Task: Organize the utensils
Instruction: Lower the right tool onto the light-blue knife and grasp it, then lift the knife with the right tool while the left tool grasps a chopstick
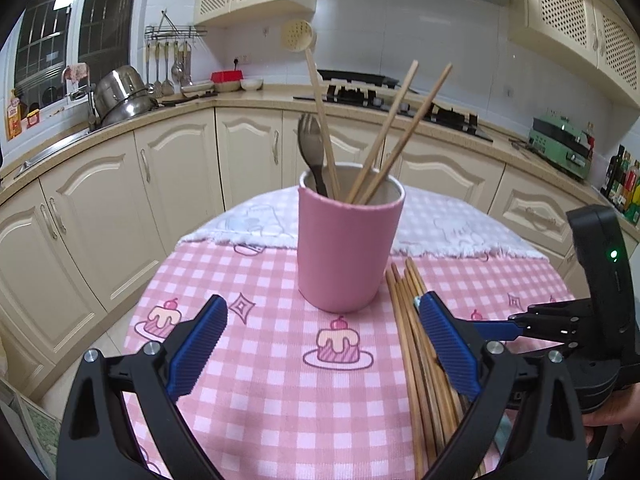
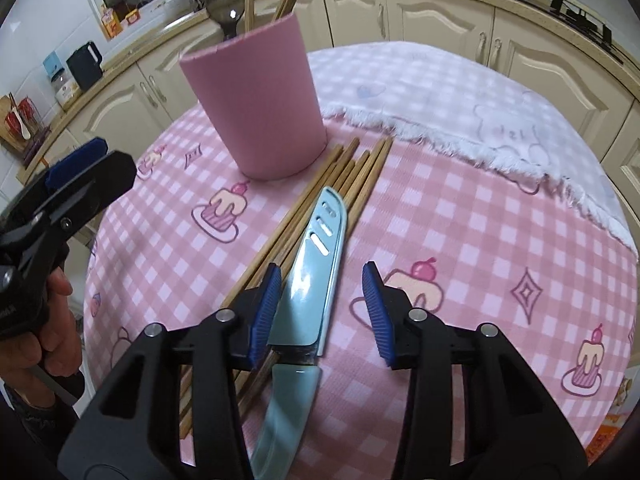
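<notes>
Left wrist view: the cup [image 1: 347,248] stands upright on the bench [image 1: 256,408], straight ahead of the left gripper [image 1: 324,344] and a little beyond its tips. It already holds a spork [image 1: 311,152], a ladle [image 1: 316,92] and two chopsticks [image 1: 394,136]. A loose bundle of chopsticks [image 1: 416,360] lies flat on the bench, touching or nearly touching the cup's right foot, its long axis running from the cup back toward the camera and passing under the right-hand pad [image 1: 446,344]. The jaws stand wide apart, with only cloth between them; they hold nothing. The right gripper [image 1: 492,326] reaches in from the right edge, low over the bundle.

Right wrist view: a knife [image 2: 310,280] in a pale blue sheath lies on top of the bundle [image 2: 360,176], tip toward the cup [image 2: 256,100], handle toward the camera. Its long axis runs almost straight along the line the right gripper [image 2: 320,312] points, so the jaws straddle it across its width, near where sheath meets handle. The left-hand pad [image 2: 266,312] sits right against the sheath's edge; the right-hand pad [image 2: 374,312] stands clear of it, with bench showing between. The jaws are partly open and grip nothing yet. The right gripper is plainly the nearer to the knife; the left gripper [image 2: 76,164] hangs at the left edge, beside the cup.
</notes>
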Demonstrator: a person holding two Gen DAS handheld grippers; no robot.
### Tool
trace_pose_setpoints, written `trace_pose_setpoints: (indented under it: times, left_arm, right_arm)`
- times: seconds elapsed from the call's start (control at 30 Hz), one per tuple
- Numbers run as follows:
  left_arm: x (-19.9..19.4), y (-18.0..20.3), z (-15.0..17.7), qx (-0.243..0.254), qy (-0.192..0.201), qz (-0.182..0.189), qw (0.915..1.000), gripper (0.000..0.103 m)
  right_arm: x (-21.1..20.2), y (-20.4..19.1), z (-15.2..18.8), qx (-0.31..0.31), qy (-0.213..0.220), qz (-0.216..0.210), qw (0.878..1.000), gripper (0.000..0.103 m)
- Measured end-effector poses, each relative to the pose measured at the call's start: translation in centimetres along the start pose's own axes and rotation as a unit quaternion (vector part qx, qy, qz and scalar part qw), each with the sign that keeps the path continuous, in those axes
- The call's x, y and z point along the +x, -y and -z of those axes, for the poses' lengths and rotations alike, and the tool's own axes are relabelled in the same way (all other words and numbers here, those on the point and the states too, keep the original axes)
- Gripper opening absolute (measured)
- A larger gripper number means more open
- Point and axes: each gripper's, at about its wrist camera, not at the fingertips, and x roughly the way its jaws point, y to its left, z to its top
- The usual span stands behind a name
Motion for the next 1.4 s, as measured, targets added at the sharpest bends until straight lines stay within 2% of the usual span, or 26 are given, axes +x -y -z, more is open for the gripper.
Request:
trace_pose_setpoints:
  times: [0.07, 0.27, 0.4, 0.57, 0.83, 1.0, 1.03, 1.07, 1.13, 1.23, 1.3, 1.37, 1.4]
  left_arm:
    - [0.6, 0.3, 0.2, 0.007, -0.012, -0.001, 0.9999, 0.095]
    - [2.8, 1.5, 1.2, 0.035, -0.061, 0.002, 0.9975, 0.095]
    - [4.7, 2.4, 2.1, 0.055, -0.101, 0.005, 0.9934, 0.095]
    - [6.3, 3.0, 2.5, 0.071, -0.129, 0.000, 0.9892, 0.095]
    - [7.6, 3.3, 2.3, 0.079, -0.146, -0.004, 0.9862, 0.095]
    - [8.7, 3.8, 2.0, 0.084, -0.154, -0.019, 0.9843, 0.094]
    - [8.7, 3.9, 1.9, 0.084, -0.155, -0.017, 0.9842, 0.091]
    - [8.7, 4.0, 1.8, 0.084, -0.155, -0.008, 0.9842, 0.082]
    - [8.7, 4.2, 1.6, 0.081, -0.159, 0.008, 0.9839, 0.073]
    - [9.1, 4.9, 1.2, 0.088, -0.159, 0.011, 0.9832, 0.065]
    - [9.3, 5.1, 1.0, 0.085, -0.159, 0.021, 0.9834, 0.056]
    - [9.2, 5.4, 0.9, 0.089, -0.158, 0.030, 0.9830, 0.034]
    - [9.0, 5.7, 1.0, 0.095, -0.158, 0.032, 0.9824, 0.030]
  right_arm:
    - [0.0, 0.0, 0.2, -0.003, 0.002, 0.001, 1.000, 0.032]
    - [-0.5, 1.2, 0.4, 0.007, 0.005, -0.003, 1.000, 0.031]
    - [-0.7, 1.9, 0.4, 0.010, 0.005, -0.005, 1.000, 0.030]
    - [-0.7, 2.0, 0.3, 0.005, 0.003, -0.005, 1.000, 0.030]
    - [-0.6, 2.2, 0.2, -0.001, 0.002, -0.002, 1.000, 0.030]
    - [-0.5, 2.4, 0.1, -0.004, -0.001, 0.010, 1.000, 0.029]
    - [-0.6, 2.5, 0.1, -0.002, -0.001, 0.011, 1.000, 0.029]
    - [-0.6, 2.6, 0.0, 0.001, -0.002, 0.011, 1.000, 0.029]
    - [-0.5, 2.7, -0.1, 0.008, -0.006, 0.011, 1.000, 0.029]
    - [-0.2, 2.3, -0.5, 0.003, -0.012, 0.023, 1.000, 0.029]
    - [0.0, 1.9, -0.8, -0.009, -0.014, 0.034, 0.999, 0.030]
    - [0.0, 1.6, -0.6, -0.024, -0.015, 0.042, 0.999, 0.029]
    - [0.0, 1.4, -0.5, -0.033, -0.016, 0.045, 0.998, 0.029]
